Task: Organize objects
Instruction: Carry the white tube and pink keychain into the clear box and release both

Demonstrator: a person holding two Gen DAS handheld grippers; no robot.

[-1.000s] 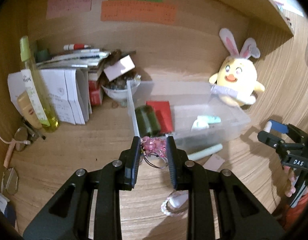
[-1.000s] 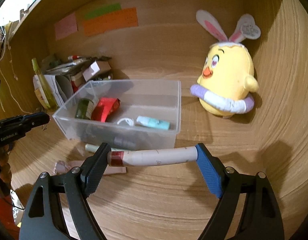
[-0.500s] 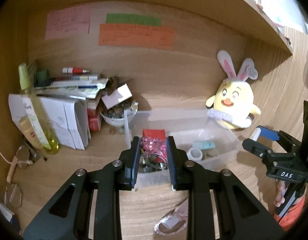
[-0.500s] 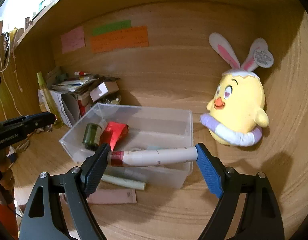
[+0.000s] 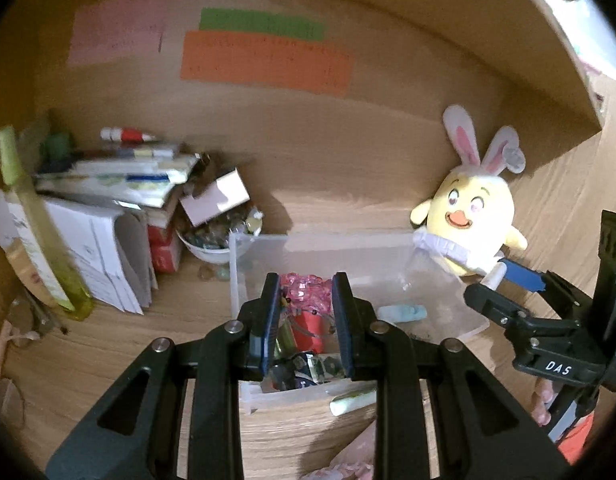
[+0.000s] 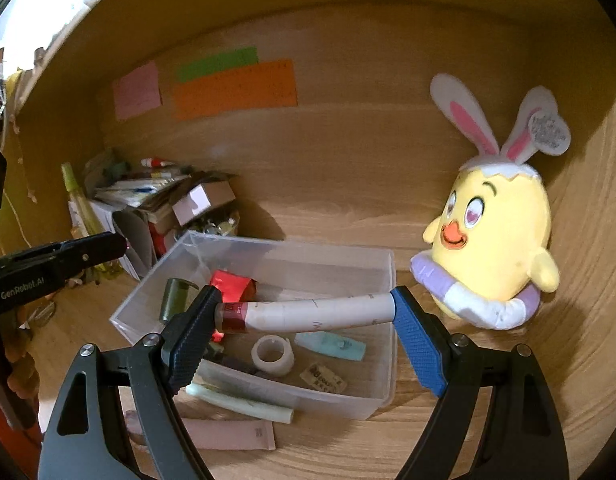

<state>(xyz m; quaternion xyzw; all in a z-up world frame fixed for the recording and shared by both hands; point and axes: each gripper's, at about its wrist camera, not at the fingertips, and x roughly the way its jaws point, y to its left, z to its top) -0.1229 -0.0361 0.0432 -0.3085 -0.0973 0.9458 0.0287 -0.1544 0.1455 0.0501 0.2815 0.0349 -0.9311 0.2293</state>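
A clear plastic bin (image 5: 244,280) (image 6: 384,364) stands on the wooden desk. It holds a red packet (image 6: 232,284), a dark green jar (image 6: 174,298), a tape roll (image 6: 273,354) and a mint tube (image 6: 331,345). My left gripper (image 5: 306,316) is shut on a pink beaded trinket (image 5: 306,292) and holds it over the bin's near-left part. My right gripper (image 6: 306,312) is shut on a white tube with a dark red cap (image 6: 316,311), held crosswise above the bin's front.
A yellow bunny-eared plush (image 6: 492,248) sits right of the bin. Stacked papers, a box, a bowl (image 5: 206,246) and a yellow-green bottle (image 5: 40,232) crowd the left. A pale green stick (image 6: 240,400) and pink sachet (image 6: 228,434) lie before the bin.
Both grippers have risen and moved forward with their loads. The left gripper went from the desk in front of the bin to over its inside. The right tube now hangs above the bin.
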